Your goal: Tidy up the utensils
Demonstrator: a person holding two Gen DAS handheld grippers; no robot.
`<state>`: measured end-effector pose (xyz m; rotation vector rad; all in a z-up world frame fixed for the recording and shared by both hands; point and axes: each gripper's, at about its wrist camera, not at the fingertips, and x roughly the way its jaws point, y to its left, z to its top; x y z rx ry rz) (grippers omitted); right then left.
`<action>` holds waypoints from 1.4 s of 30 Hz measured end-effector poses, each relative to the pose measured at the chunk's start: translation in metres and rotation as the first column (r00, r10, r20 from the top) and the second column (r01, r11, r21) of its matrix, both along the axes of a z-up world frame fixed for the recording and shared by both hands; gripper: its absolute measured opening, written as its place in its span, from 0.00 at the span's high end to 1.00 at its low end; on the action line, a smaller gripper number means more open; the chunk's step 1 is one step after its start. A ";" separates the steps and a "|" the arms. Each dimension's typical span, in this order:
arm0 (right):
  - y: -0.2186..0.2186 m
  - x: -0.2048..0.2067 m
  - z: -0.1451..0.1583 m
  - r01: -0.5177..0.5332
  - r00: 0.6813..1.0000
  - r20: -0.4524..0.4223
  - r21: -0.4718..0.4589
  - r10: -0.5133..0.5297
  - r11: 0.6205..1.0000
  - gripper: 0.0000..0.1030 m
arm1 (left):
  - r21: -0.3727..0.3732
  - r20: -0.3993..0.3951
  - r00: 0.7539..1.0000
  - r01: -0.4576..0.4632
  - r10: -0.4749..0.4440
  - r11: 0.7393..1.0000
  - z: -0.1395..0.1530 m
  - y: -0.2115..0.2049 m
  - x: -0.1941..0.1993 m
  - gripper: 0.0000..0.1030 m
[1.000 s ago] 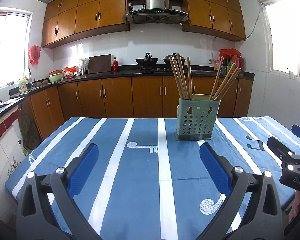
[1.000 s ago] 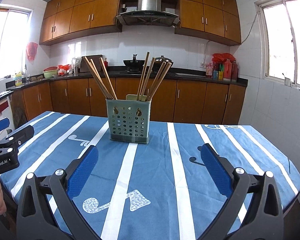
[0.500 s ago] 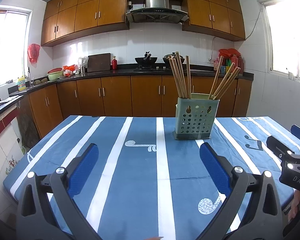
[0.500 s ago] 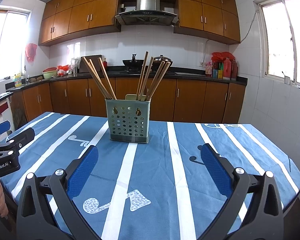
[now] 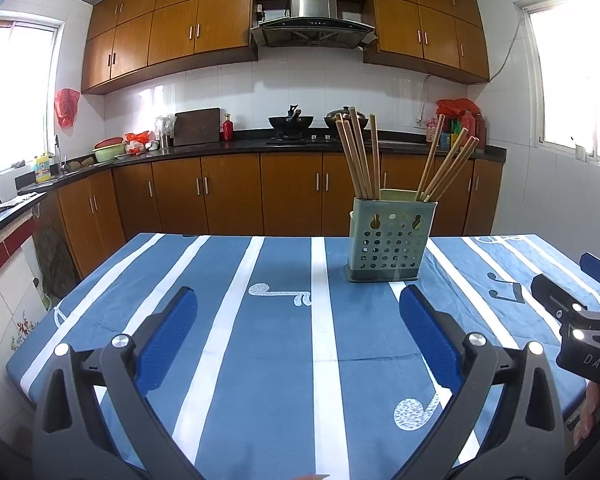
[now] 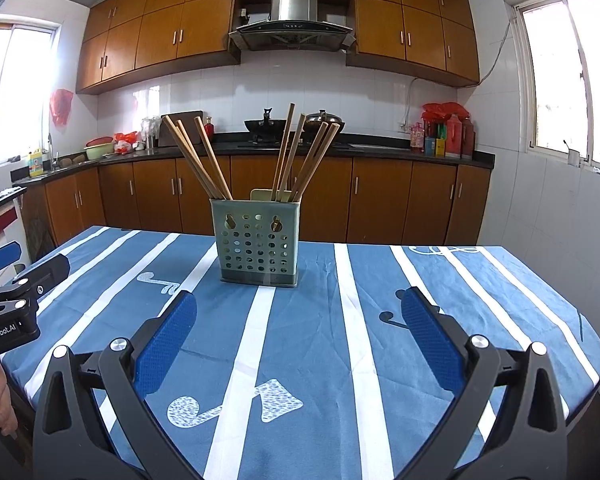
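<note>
Both wrist views face the utensil holder across the table.

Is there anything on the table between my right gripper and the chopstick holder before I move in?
Nothing visible. Only bare striped tablecloth lies between the open right gripper and the chopstick holder. The left gripper sits off to the side, outside that path.

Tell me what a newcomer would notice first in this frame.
The green perforated holder stands upright mid-table on the blue striped cloth, with chopsticks fanning out of its top in two bunches. Both hand-held grippers are open and empty, the right pointing almost straight at the holder and the left aimed to its left. Behind runs a kitchen counter under brown cabinets.
</note>
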<state>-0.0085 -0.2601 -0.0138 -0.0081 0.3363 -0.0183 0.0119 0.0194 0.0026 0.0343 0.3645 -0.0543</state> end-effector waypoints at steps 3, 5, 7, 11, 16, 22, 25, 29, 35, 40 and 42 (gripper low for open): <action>0.000 0.000 0.000 0.000 1.000 -0.001 0.001 0.000 1.000 0.02 | 0.000 0.000 1.000 0.000 0.000 1.000 0.000 0.000 0.001 0.04; 0.000 0.000 0.000 0.000 1.000 -0.001 0.001 0.000 1.000 0.02 | -0.001 -0.001 1.000 0.000 0.000 1.000 0.000 0.000 0.001 0.04; 0.000 0.000 0.000 0.000 1.000 -0.001 0.001 0.000 1.000 0.02 | -0.001 -0.001 1.000 0.000 0.000 1.000 0.000 -0.001 0.001 0.04; 0.000 0.000 0.000 0.000 1.000 -0.001 0.001 0.000 1.000 0.02 | -0.001 -0.001 1.000 0.001 -0.001 1.000 0.001 -0.001 0.001 0.04; 0.000 0.000 0.000 -0.001 1.000 -0.001 0.002 0.001 1.000 0.02 | -0.001 -0.001 1.000 0.001 -0.001 1.000 0.001 -0.001 0.002 0.04; 0.001 0.000 0.000 0.000 1.000 -0.002 0.002 0.000 1.000 0.02 | -0.003 -0.004 1.000 0.004 -0.004 1.000 0.001 -0.002 0.001 0.04; 0.001 0.000 0.000 0.001 1.000 -0.001 0.002 -0.001 1.000 0.02 | -0.003 -0.005 1.000 0.004 -0.004 1.000 0.001 -0.001 0.001 0.04; 0.000 0.000 0.000 0.000 1.000 -0.003 0.003 0.000 1.000 0.02 | -0.003 -0.005 1.000 0.003 -0.003 1.000 0.001 -0.002 0.001 0.04; 0.002 -0.001 -0.001 0.000 1.000 -0.003 0.005 0.000 1.000 0.02 | -0.003 -0.005 1.000 0.003 -0.003 1.000 0.001 -0.002 0.001 0.04; 0.003 -0.001 -0.001 0.000 1.000 -0.004 0.005 0.000 1.000 0.02 | -0.005 -0.009 1.000 0.006 -0.006 1.000 -0.001 -0.002 0.001 0.04; 0.002 -0.001 -0.001 0.000 1.000 -0.003 0.005 0.000 1.000 0.02 | -0.005 -0.009 1.000 0.006 -0.006 1.000 -0.001 -0.003 0.001 0.04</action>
